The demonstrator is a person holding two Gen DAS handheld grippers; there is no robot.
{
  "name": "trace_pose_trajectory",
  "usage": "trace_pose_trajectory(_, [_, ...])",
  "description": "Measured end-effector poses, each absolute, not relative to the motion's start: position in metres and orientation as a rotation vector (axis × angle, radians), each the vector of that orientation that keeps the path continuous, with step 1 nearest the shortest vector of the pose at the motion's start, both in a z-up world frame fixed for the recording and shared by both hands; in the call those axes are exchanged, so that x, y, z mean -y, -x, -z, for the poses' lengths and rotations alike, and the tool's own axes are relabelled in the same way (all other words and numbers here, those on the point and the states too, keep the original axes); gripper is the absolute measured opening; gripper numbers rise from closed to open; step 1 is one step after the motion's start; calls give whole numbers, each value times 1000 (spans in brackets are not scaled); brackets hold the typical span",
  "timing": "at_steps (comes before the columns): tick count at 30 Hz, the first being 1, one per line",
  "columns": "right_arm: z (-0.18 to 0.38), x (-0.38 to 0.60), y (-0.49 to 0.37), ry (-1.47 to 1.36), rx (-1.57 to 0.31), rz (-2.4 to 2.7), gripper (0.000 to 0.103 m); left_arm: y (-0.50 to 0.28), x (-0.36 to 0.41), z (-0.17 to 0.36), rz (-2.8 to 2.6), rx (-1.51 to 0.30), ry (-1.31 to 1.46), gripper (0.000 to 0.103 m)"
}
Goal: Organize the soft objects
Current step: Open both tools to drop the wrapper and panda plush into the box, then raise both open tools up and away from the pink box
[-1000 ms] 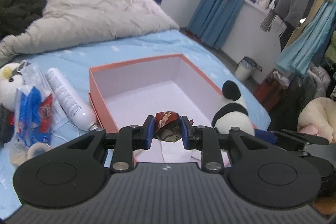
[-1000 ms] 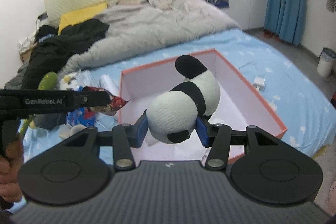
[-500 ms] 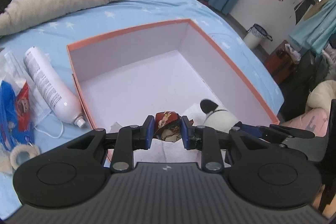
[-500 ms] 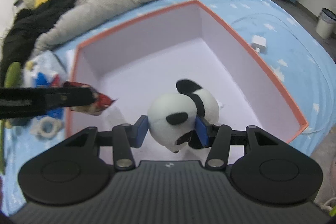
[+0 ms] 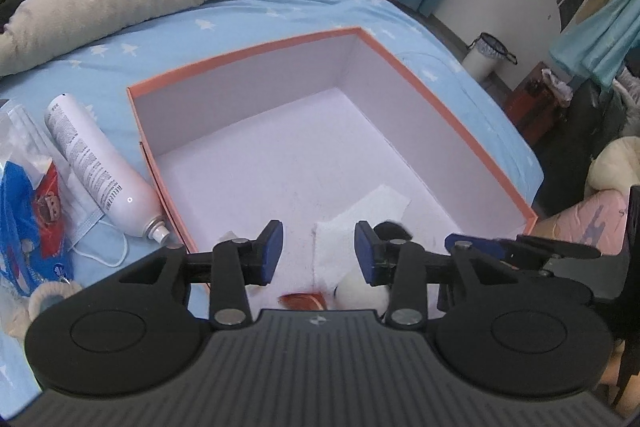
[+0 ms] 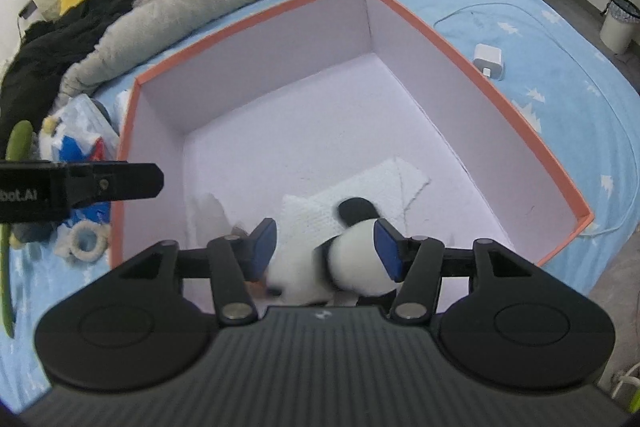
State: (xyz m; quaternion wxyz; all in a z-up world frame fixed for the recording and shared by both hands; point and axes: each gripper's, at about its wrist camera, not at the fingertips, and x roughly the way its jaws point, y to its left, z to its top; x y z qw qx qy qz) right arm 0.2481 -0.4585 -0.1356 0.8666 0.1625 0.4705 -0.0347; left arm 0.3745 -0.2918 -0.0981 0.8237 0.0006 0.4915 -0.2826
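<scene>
In the orange-rimmed white cardboard box (image 5: 452, 115) on the bed, I see a folded white cloth (image 6: 360, 187). More soft clutter waits outside.

My left hand-held gripper (image 5: 319, 253) is opening, its red crinkly wrapper (image 5: 300, 301) dropped below.

My right hand-held gripper (image 6: 326, 247) is opening around the black-and-white panda plush (image 6: 356, 255).

Each tool is matte black plastic. The left gripper (image 5: 319, 253) has a ribbed grey-black deck with a small pale logo at its front edge, flanked by two round discs. Ahead of these, angled black link arms carry silver pivot screws and end in blue rubber pads (image 5: 270, 252). The right gripper (image 6: 326, 251) is built alike; white "bot.AI" lettering marks the other tool's side.
</scene>
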Motion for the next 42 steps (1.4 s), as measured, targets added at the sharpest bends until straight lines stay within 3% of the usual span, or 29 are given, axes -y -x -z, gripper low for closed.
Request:
trace_pose_trajectory(25, [68,408,-146,-272,-717,22,57,-237,203,14,611,-749,42,45])
trace_pose_trajectory(42, [43,345,-69,-210,-595,-90,57,-135,109,13,493,-666,128,45])
